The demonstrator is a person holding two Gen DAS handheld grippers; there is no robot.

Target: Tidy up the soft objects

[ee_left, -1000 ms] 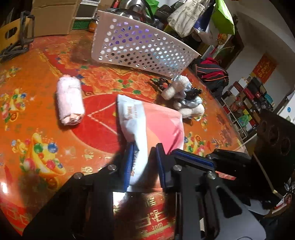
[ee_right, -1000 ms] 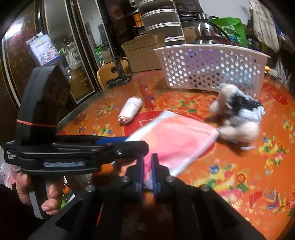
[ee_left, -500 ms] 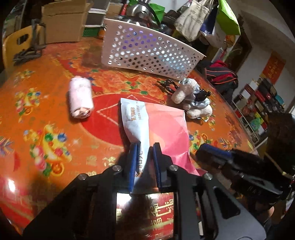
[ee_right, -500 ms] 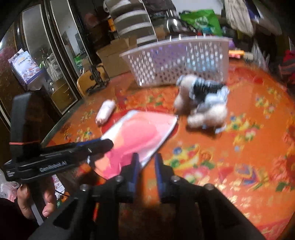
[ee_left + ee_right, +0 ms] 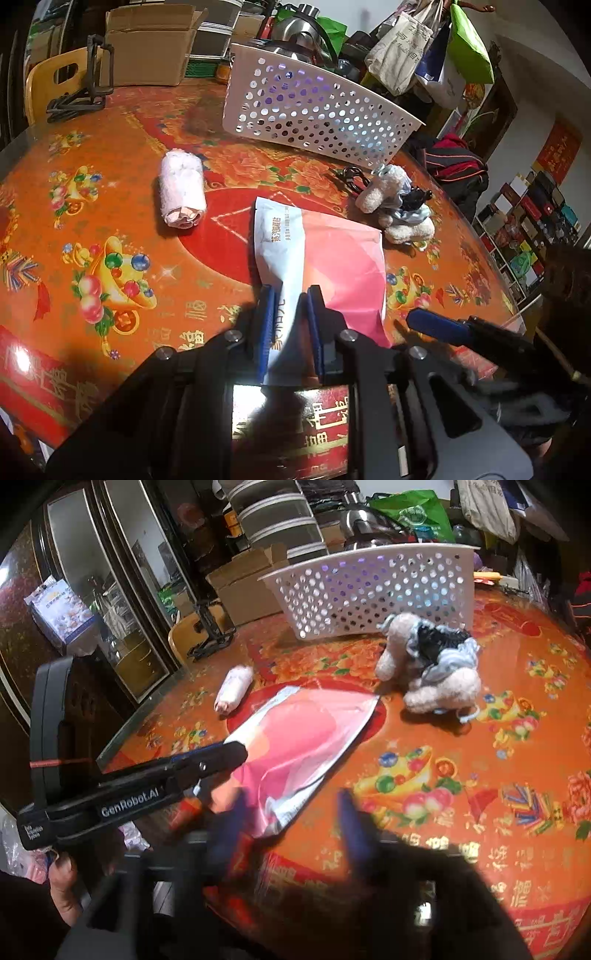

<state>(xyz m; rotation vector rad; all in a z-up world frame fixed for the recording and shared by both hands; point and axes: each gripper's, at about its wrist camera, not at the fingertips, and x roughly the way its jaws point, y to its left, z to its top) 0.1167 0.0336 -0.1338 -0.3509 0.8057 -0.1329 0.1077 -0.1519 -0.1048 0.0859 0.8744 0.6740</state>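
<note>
Flat pink-and-white plastic pouch, lying in front of the white perforated basket, is being pinched at its near edge by left gripper. Right gripper is being opened, nothing gripped. Lifting basketward is judged next.

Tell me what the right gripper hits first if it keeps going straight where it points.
Probably bare tablecloth: the right gripper, jaws opening and empty, aims just right of the pink pouch; the plush toy lies beyond. Depth is unclear.

Round red-patterned table, glass-door cabinet, cardboard boxes, yellow chair.
</note>
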